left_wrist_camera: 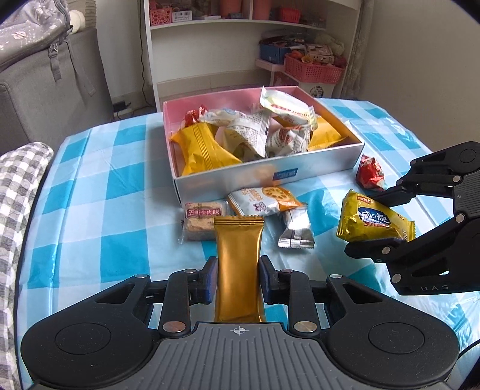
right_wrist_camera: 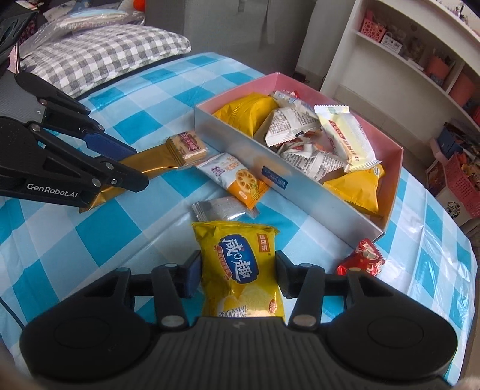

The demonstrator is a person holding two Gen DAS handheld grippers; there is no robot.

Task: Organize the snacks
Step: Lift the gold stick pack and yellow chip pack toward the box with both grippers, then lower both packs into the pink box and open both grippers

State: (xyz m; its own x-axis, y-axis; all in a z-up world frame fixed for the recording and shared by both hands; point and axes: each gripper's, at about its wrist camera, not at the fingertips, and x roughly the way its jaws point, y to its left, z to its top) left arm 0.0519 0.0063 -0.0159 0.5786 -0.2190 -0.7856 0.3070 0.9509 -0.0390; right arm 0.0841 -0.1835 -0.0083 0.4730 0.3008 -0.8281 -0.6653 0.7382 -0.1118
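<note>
Left wrist view: the left gripper (left_wrist_camera: 238, 277) has its jaws clamped on a gold bar (left_wrist_camera: 239, 264), long axis pointing straight ahead at the box (left_wrist_camera: 270, 174) across the bench (left_wrist_camera: 90, 210); the bar's lower end is hidden. Right wrist view: the right gripper (right_wrist_camera: 237, 274) is clamped on a yellow bag (right_wrist_camera: 240, 267), with the box ahead and right, nearer this hand. The bag's bottom is cut off.

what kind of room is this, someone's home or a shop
Most likely a lived-in home room. A table with a blue checked plastic cloth stands by a white shelf unit crammed with baskets and boxes, and a grey gingham pillow lies nearby. No counter or price displays show.
</note>
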